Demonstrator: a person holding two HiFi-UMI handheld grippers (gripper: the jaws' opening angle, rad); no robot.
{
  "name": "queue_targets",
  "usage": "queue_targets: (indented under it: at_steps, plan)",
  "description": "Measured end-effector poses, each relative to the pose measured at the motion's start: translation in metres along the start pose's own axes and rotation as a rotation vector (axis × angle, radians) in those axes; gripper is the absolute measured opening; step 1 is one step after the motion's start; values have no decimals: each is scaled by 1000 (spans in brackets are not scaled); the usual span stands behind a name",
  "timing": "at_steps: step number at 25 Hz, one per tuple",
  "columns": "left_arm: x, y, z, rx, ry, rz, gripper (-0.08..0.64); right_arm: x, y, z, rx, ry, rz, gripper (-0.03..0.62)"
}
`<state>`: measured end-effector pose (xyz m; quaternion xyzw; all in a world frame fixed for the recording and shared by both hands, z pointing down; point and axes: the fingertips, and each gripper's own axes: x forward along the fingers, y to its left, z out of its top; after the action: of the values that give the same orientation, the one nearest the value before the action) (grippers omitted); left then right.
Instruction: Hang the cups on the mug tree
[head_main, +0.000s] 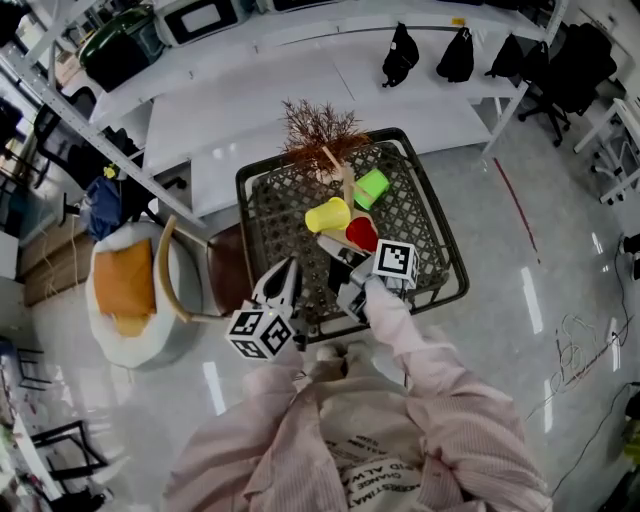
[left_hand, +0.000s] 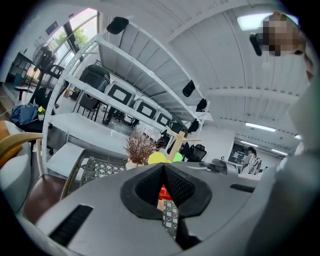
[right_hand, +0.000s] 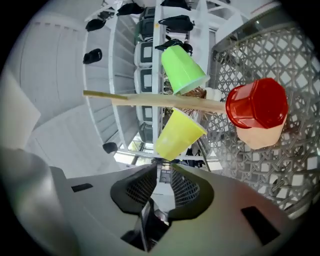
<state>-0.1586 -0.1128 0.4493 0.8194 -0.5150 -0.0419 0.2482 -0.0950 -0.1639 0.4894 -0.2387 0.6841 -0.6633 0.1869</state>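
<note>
Our right gripper has its jaws narrowly apart and empty; our left gripper is closed. At twelve o'clock, a yellow plastic cup, a green plastic cup and a red plastic cup hang on the wooden mug tree.

yellow, green, red cups on mug tree

The person wears a pale pink long-sleeved shirt, and the grey left gripper and right gripper have black ribbed pads and white cubes with black square markers.
</note>
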Motion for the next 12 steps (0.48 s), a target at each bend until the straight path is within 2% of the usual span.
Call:
queue_targets:
  at_steps: [3,9,12]
  plan:
    - [-2,-4,0,8,-3,-12,-2,-7,3,-2,-85,10,-22,27]
    - [-9,-16,2,34,-8,-42,-2,-23,15,-7,-221,25,-34,3]
    - [-13,-21,4,56,-3,-58,-2,-30,22,-8,-327,33,-56,0]
